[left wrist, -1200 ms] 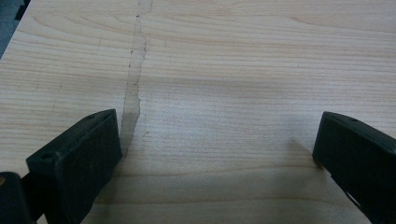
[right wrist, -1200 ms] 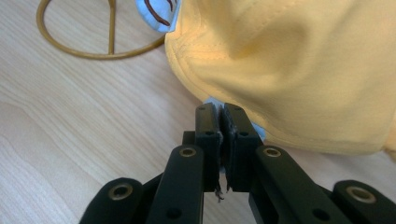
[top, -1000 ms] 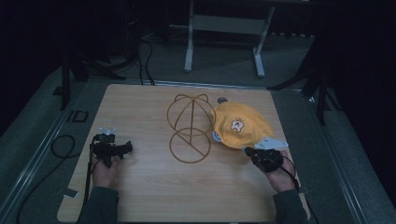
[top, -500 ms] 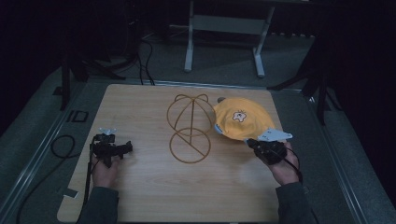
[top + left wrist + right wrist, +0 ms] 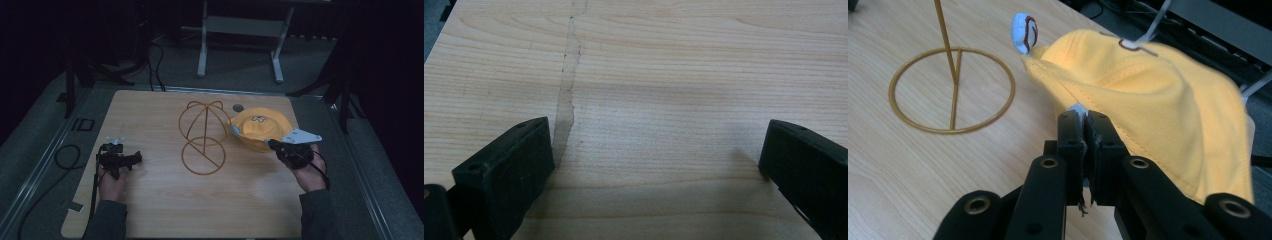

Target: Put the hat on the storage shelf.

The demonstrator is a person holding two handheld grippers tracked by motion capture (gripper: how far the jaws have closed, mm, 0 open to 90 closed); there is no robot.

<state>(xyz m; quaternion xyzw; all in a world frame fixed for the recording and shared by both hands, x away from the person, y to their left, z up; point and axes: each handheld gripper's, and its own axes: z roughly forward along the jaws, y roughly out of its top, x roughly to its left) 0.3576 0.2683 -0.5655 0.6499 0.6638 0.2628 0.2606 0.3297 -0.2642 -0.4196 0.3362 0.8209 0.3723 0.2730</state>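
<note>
A yellow cap lies at the right of the wooden table, just right of a gold wire hat stand. My right gripper is shut on the cap's near edge. In the right gripper view the jaws pinch the rim of the cap, and a white and blue tag sticks up at the cap's left end. The stand's base ring lies to the left. My left gripper rests low at the table's left, open over bare wood.
A small grey round fitting sits in the tabletop behind the cap. A black cable loops off the table's left edge. A metal frame stands on the floor beyond the far edge.
The right gripper has shifted a little right and away from the person with the cap's edge in it, and the cap has tilted up. The left gripper has stayed put.
</note>
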